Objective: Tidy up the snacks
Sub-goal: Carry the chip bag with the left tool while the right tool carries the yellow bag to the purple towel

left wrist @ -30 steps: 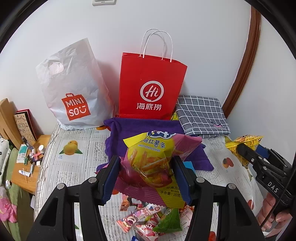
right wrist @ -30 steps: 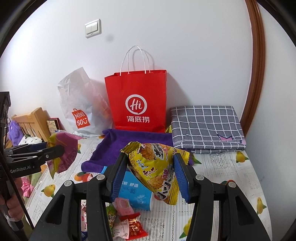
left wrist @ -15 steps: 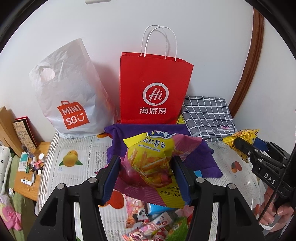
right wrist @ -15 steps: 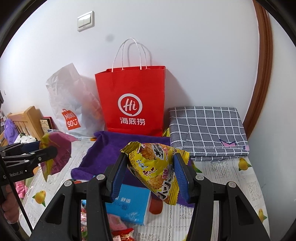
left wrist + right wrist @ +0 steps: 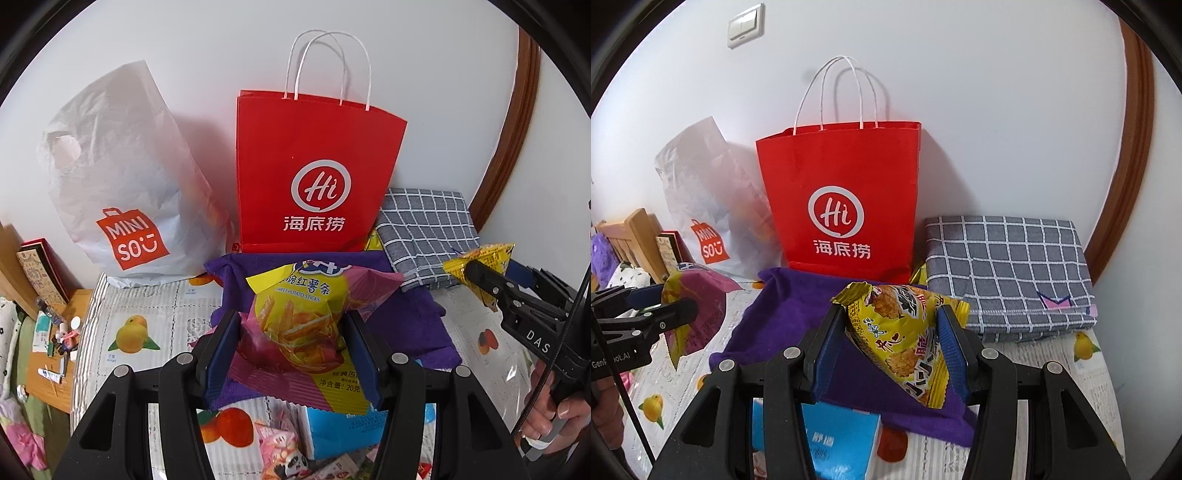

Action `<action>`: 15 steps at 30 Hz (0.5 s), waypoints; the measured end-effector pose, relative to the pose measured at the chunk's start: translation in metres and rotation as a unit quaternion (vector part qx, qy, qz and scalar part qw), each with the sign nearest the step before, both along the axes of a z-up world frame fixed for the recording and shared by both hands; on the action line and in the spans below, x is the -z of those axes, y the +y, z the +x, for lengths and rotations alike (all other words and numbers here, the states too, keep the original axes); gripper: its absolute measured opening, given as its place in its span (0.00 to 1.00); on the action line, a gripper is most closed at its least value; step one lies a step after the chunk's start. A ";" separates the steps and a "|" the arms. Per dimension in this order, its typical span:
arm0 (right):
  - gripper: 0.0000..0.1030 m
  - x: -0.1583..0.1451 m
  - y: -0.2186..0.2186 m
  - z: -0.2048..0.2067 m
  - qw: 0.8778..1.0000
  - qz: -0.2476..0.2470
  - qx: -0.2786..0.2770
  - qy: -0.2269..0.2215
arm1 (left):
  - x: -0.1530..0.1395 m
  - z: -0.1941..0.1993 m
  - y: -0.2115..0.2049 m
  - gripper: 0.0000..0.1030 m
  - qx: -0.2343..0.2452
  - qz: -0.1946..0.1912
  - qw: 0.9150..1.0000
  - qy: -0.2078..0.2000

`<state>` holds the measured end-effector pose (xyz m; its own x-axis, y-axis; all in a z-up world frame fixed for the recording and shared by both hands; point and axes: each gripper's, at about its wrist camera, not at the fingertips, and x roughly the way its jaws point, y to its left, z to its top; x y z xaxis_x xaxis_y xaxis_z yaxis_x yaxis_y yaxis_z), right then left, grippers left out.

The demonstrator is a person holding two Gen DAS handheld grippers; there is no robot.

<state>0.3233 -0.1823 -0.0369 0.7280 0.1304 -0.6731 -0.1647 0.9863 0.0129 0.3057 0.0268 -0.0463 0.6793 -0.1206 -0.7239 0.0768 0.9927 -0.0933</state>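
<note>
My left gripper [image 5: 291, 350] is shut on a yellow and magenta sweet potato sticks packet [image 5: 306, 321], held above the purple cloth [image 5: 406, 325]. My right gripper [image 5: 890, 343] is shut on a yellow crisp packet [image 5: 905, 336] over the same purple cloth [image 5: 783, 317]. Each gripper shows in the other's view: the right one [image 5: 480, 277] at the right edge with its yellow packet [image 5: 487, 258], the left one [image 5: 679, 314] at the left edge with its magenta packet [image 5: 698, 306]. A red paper bag [image 5: 314, 184] stands against the wall straight ahead.
A white plastic bag [image 5: 118, 192] leans left of the red bag [image 5: 846, 206]. A folded grey checked cloth [image 5: 1008, 269] lies to the right. A blue box [image 5: 842, 443] and small snack packets [image 5: 280, 446] lie near me on the fruit-print sheet [image 5: 147, 317]. A cluttered wooden stand [image 5: 51, 354] is far left.
Both grippers have moved forward toward the red bag with their packets; the bags and cloth now look larger and nearer. The loose snacks have slid toward the bottom edge.
</note>
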 end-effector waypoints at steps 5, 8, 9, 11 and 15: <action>0.49 0.007 0.000 0.018 1.000 0.000 0.002 0.004 | 0.007 0.015 0.000 0.54 0.002 0.005 1.000 0.007; 0.49 0.013 0.001 0.029 1.000 -0.005 0.002 0.006 | 0.012 0.025 0.001 0.54 0.002 0.007 1.000 0.012; 0.49 0.015 0.001 0.032 1.000 -0.007 0.001 0.007 | 0.013 0.030 0.002 0.54 0.002 0.007 1.000 0.014; 0.49 0.019 -0.001 0.040 1.000 -0.008 0.002 0.009 | 0.016 0.037 0.005 0.54 0.000 0.004 1.000 0.018; 0.49 0.027 -0.008 0.055 1.000 0.003 0.001 0.018 | 0.024 0.048 0.011 0.54 -0.003 -0.003 1.000 0.028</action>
